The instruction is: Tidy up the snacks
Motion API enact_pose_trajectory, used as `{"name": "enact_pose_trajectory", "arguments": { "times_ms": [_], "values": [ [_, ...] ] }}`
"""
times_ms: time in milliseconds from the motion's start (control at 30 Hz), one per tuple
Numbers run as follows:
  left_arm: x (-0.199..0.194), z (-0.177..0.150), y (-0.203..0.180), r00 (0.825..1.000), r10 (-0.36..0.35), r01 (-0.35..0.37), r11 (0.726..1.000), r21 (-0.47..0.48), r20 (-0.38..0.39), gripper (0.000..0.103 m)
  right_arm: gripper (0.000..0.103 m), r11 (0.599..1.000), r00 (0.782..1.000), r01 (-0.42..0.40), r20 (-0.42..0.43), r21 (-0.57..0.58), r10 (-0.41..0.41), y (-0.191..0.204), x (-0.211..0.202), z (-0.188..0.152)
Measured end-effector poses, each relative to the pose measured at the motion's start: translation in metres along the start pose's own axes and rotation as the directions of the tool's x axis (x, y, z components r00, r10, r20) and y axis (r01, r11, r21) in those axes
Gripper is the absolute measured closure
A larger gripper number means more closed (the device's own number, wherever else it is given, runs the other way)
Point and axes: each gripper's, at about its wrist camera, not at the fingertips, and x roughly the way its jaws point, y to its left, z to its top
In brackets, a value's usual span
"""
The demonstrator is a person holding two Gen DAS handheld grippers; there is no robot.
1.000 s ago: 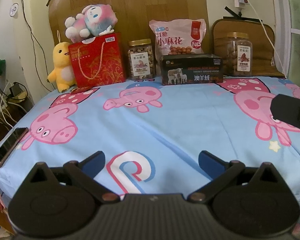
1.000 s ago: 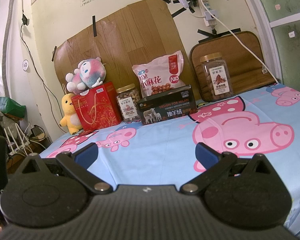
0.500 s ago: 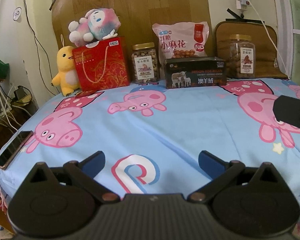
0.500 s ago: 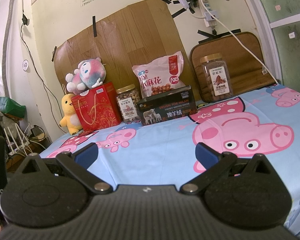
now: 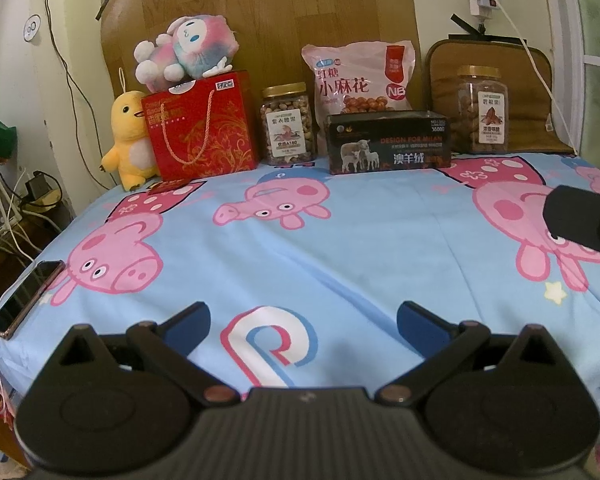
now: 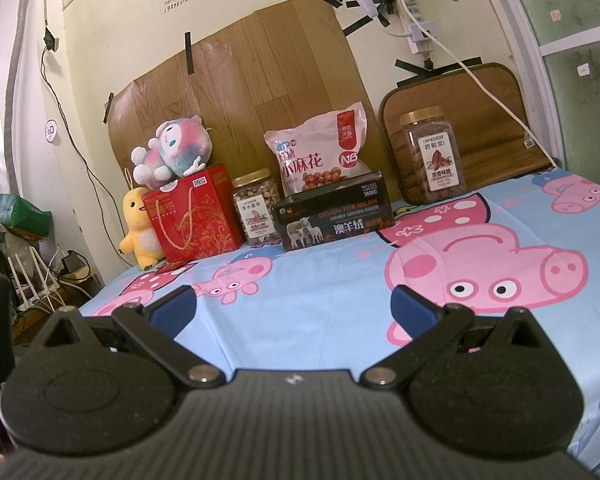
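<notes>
Snacks line the far edge of the bed against the wooden board: a red gift box (image 5: 202, 128), a gold-lidded nut jar (image 5: 287, 125), a pink snack bag (image 5: 360, 78) behind a black box (image 5: 388, 144), and a second nut jar (image 5: 485, 111) at the right. The right wrist view shows the same row: red gift box (image 6: 194, 216), nut jar (image 6: 257, 213), pink bag (image 6: 320, 156), black box (image 6: 334, 218), second jar (image 6: 434, 156). My left gripper (image 5: 303, 320) hangs open over the near bed edge, holding nothing. My right gripper (image 6: 293, 307) is open and empty too, far from the row.
A pink plush (image 5: 186, 54) lies on the gift box and a yellow duck plush (image 5: 132, 140) stands at its left. A phone (image 5: 26, 298) rests on the bed's left edge. Cables and routers (image 6: 40, 280) crowd the floor at left. The blue cartoon sheet (image 5: 360, 248) spreads between grippers and snacks.
The left wrist view has pulled back and tilted up slightly, showing more of the bed's near edge. The right gripper has held still. Both stay open.
</notes>
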Motion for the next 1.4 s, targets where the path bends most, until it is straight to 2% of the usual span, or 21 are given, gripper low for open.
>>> {"name": "enact_pose_trajectory", "arguments": {
  "times_ms": [1400],
  "values": [
    [0.012, 0.004, 0.008, 0.999, -0.015, 0.015, 1.0, -0.018, -0.035, 0.0, 0.0, 1.0, 1.0, -0.008, 0.0, -0.01, 0.008, 0.001, 0.003, 0.006]
  ]
}}
